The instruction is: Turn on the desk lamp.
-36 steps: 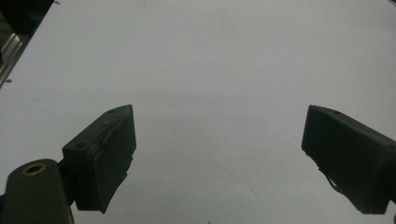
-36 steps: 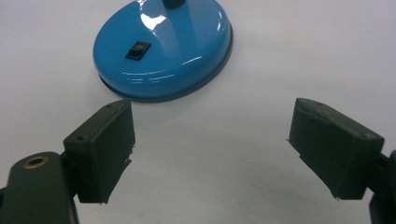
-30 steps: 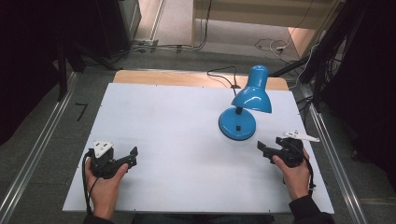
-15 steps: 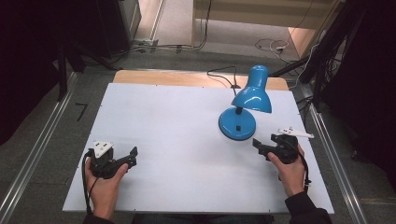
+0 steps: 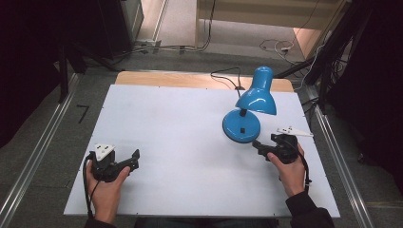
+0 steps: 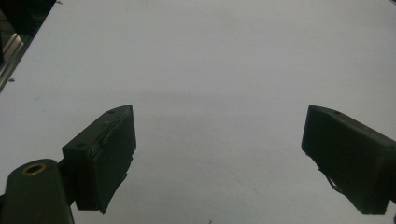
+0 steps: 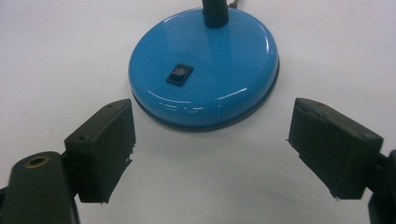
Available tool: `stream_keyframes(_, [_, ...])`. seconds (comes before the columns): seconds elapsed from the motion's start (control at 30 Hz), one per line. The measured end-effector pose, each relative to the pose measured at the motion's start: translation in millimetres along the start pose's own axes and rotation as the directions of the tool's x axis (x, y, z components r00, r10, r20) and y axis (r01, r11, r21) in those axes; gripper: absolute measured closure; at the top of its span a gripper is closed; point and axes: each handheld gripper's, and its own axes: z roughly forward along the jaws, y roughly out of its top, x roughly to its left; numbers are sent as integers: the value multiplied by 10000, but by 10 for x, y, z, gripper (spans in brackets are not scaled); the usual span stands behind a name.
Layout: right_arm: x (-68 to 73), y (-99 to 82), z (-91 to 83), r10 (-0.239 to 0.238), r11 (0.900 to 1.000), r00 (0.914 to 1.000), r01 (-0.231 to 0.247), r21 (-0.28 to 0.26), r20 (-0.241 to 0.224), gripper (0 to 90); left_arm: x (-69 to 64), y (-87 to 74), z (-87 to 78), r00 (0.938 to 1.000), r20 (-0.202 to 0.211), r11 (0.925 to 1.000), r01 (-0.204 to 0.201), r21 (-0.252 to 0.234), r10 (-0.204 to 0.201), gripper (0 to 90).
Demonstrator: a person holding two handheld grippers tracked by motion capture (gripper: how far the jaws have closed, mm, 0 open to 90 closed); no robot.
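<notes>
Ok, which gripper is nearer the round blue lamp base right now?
The right gripper: it sits just short of the round blue lamp base, jaws open toward it. The left gripper is across the white table, apart from it.

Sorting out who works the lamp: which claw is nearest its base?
The right claw, open just short of the blue lamp base; the left claw faces bare table.

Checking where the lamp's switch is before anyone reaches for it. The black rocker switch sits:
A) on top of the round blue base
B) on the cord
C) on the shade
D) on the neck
A: the right gripper view shows the black switch set into the top of the lamp base.
</notes>
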Motion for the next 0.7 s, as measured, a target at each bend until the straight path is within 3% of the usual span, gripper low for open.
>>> stream_keyframes(0.4, [73,61,78,-215,9998,9998,215,-60,-35,176,5,-3,4,10000,20,10000,30,29,-30,107])
stream_keyframes(0.7, [137,108,135,-421,9988,9991,418,-273,-73,261,6,-4,5,10000,5,10000,48,18,-48,120])
